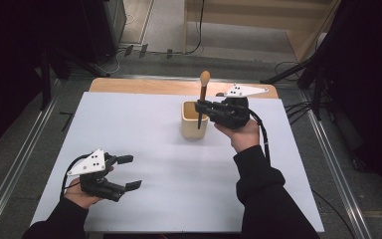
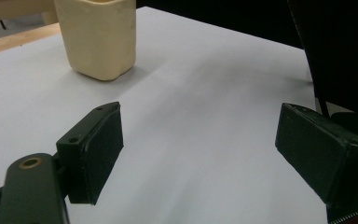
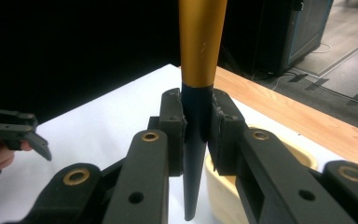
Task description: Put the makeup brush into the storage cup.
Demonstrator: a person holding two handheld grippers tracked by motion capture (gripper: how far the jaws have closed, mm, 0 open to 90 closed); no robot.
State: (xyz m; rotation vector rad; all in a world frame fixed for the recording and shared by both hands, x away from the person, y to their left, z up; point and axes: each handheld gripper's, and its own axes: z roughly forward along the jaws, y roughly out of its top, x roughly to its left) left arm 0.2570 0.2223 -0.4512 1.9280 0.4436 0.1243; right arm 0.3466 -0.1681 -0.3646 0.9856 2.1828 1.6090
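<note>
Two tools work over a white surface point(image 1: 144, 124). The right tool point(image 1: 202, 108) sits near the far edge, right of centre, its jaws clamped on the dark handle of a brush point(image 1: 202, 97). The brush stands upright, its rounded tan tip uppermost and its pointed lower end hanging over the mouth of a cream cup point(image 1: 194, 122). In the right gripper view the handle runs straight up between the closed jaws of that tool point(image 3: 196, 123), black where it is gripped and golden above, with the brush point(image 3: 199, 60) tapering to a point over the cup point(image 3: 228, 191), whose rim shows just behind and below. Whether the point touches the cup cannot be told.

The left tool point(image 1: 132, 172) rests low near the surface's near left corner, held in the person's hand, its jaws wide apart with nothing between them. The left gripper view shows its own spread tool point(image 2: 200, 144) over bare white surface point(image 2: 205, 93), and the cup point(image 2: 98, 35) well ahead toward the far edge. The left tool point(image 3: 32, 135) also appears at the left of the right gripper view.
</note>
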